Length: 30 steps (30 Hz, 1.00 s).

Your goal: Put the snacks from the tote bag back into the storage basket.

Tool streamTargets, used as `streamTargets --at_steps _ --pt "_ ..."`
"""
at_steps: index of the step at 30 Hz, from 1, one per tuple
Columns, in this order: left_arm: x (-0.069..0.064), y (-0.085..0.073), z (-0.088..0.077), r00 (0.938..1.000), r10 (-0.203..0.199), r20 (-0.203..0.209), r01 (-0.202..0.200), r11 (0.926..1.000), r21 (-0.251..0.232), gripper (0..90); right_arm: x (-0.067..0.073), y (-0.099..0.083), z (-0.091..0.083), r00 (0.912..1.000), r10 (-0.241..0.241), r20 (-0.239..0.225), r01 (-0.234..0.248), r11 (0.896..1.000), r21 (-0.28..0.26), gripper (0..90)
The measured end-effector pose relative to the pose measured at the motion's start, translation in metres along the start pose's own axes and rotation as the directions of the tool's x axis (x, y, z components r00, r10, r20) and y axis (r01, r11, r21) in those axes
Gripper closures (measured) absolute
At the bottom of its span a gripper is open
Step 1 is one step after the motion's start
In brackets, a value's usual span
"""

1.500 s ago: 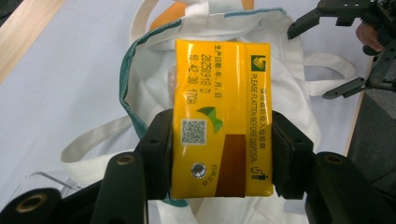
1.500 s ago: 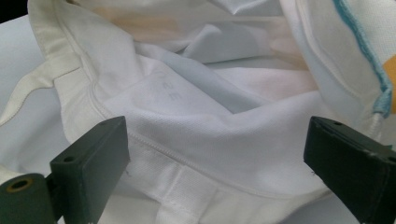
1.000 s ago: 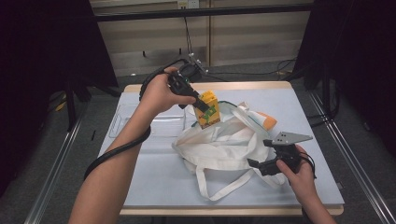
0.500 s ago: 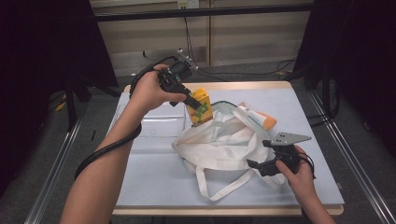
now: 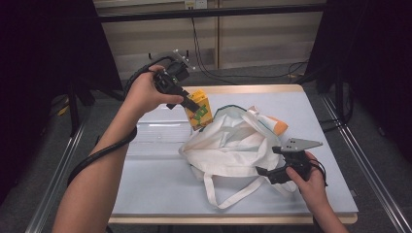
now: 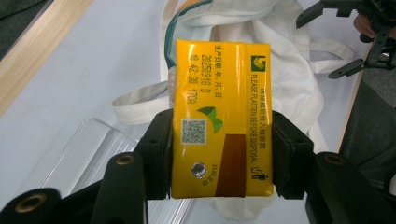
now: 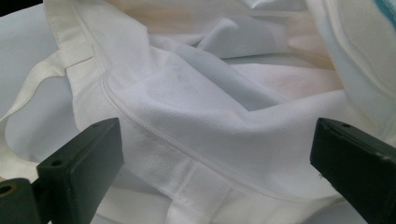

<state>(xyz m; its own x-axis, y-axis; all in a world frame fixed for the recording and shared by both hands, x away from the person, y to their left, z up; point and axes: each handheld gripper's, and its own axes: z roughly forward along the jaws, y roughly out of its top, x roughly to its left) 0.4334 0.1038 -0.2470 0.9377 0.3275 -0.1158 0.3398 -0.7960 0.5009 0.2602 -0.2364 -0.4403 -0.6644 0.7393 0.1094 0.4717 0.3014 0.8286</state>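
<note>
A yellow drink carton (image 5: 200, 111) hangs tilted above the table, just left of the white cloth bag (image 5: 233, 145). My left gripper (image 5: 194, 107) is shut on the carton, one pad against each of its narrow sides. In the left gripper view the carton (image 6: 219, 121) stands between the left gripper's (image 6: 219, 156) jaws, with the bag (image 6: 285, 79) below it. My right gripper (image 5: 268, 161) rests at the bag's lower right edge, jaws wide open. The right gripper (image 7: 217, 158) has only the bag's fabric (image 7: 210, 116) ahead of its jaws, nothing pinched.
A clear plastic tray (image 5: 155, 133) lies on the pale table (image 5: 155, 189) to the left of the bag, under the left forearm. An orange-and-white item (image 5: 278, 125) pokes out at the bag's far right. The bag's strap (image 5: 228, 194) loops toward the front edge.
The left hand has carried the carton a little to the left and away from the bag's mouth. The right gripper and the bag have stayed put.
</note>
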Motion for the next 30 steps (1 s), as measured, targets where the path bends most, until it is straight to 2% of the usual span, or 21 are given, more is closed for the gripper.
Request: streamTargets --at_steps 1,2,3,4,5,6,7,8,9,11,12,13,14,17,18,22,23,25,27,29,30 --pt "0.002 -0.001 -0.002 0.9999 0.014 -0.003 -0.014 0.9997 0.02 49.6 0.0 0.0 0.0 1.0 0.0 0.001 0.0 1.0 0.0 2.5" --pt "0.001 -0.003 -0.001 0.9996 -0.026 -0.006 0.026 0.9997 -0.005 49.6 0.0 0.0 0.0 1.0 0.001 0.001 -0.001 1.0 0.002 2.4" --pt "0.004 -0.004 -0.003 1.0 0.005 -0.006 -0.004 0.9999 0.015 49.6 0.001 0.0 0.001 1.0 0.0 0.003 0.0 1.0 0.002 2.5" --pt "0.003 -0.006 -0.003 0.9994 -0.032 -0.009 0.032 0.9995 -0.006 49.6 0.0 0.0 0.001 1.0 -0.001 0.003 0.001 1.0 0.003 2.4" --pt "0.005 -0.007 -0.004 0.9996 -0.025 -0.009 0.025 0.9997 0.003 49.6 0.001 0.0 0.001 1.0 -0.001 0.0 0.001 1.0 0.004 2.5" --pt "0.007 -0.008 -0.005 0.9999 0.003 -0.012 -0.002 0.9997 0.022 49.6 0.001 0.0 0.001 1.0 -0.002 -0.002 0.002 1.0 0.004 2.4" --pt "0.009 -0.01 -0.005 0.9999 0.0 -0.013 0.0 0.9998 0.019 49.6 0.001 0.0 0.002 1.0 -0.003 -0.002 0.003 1.0 0.005 2.4" --pt "0.008 -0.011 -0.004 0.9992 -0.04 -0.007 0.04 0.9992 0.0 49.6 0.001 0.0 0.002 1.0 -0.001 -0.004 0.001 1.0 0.006 2.5" --pt "0.011 -0.013 -0.005 0.9998 -0.006 -0.017 0.006 0.9997 0.022 49.6 0.001 0.0 0.002 1.0 -0.001 -0.005 0.001 1.0 0.007 2.5" --pt "0.013 -0.016 -0.005 0.9997 -0.009 -0.021 0.009 0.9996 0.026 49.6 0.001 0.0 0.002 1.0 -0.003 -0.005 0.003 1.0 0.007 2.5" --pt "0.013 -0.017 -0.004 0.9992 -0.035 -0.016 0.036 0.9993 0.012 49.6 0.001 0.0 0.002 1.0 -0.004 -0.008 0.004 1.0 0.007 2.5" --pt "0.015 -0.018 -0.005 0.9998 -0.009 -0.017 0.01 0.9993 0.036 49.5 0.002 0.0 0.002 1.0 -0.001 -0.007 0.001 1.0 0.007 2.5" --pt "0.017 -0.02 -0.004 0.9997 -0.006 -0.023 0.007 0.9994 0.034 49.6 0.002 0.0 0.002 1.0 0.0 -0.007 0.0 1.0 0.007 2.5" --pt "0.02 -0.026 -0.001 0.9987 -0.044 -0.025 0.045 0.9987 0.024 49.6 0.002 0.0 0.002 1.0 -0.001 -0.009 0.001 1.0 0.007 2.4" --pt "0.024 -0.027 -0.002 0.9997 -0.005 -0.026 0.006 0.9987 0.05 49.6 0.002 0.0 0.002 1.0 0.001 -0.009 -0.001 1.0 0.007 2.4" --pt "0.028 -0.035 0.001 0.9981 -0.055 -0.03 0.055 0.998 0.03 49.6 0.002 -0.001 0.003 1.0 -0.001 -0.008 0.001 1.0 0.009 2.5" --pt "0.032 -0.037 0.0 0.9991 -0.028 -0.031 0.029 0.9984 0.049 49.6 0.002 -0.001 0.003 1.0 0.0 -0.006 0.0 1.0 0.009 2.5" --pt "0.034 -0.041 0.003 0.9987 -0.041 -0.03 0.042 0.9983 0.04 49.6 0.002 -0.001 0.003 1.0 0.001 -0.008 -0.001 1.0 0.01 2.5" --pt "0.038 -0.044 0.003 0.9994 -0.013 -0.032 0.016 0.9971 0.074 49.6 0.002 -0.001 0.004 1.0 0.001 -0.009 -0.001 1.0 0.01 2.5" --pt "0.041 -0.048 0.005 0.9993 -0.01 -0.035 0.013 0.9972 0.074 49.6 0.002 -0.001 0.004 0.9999 0.001 -0.012 -0.001 1.0 0.009 2.5" --pt "0.041 -0.05 0.007 0.9983 -0.043 -0.038 0.045 0.9976 0.053 49.6 0.002 -0.001 0.004 0.9999 -0.002 -0.011 0.002 1.0 0.008 2.5"
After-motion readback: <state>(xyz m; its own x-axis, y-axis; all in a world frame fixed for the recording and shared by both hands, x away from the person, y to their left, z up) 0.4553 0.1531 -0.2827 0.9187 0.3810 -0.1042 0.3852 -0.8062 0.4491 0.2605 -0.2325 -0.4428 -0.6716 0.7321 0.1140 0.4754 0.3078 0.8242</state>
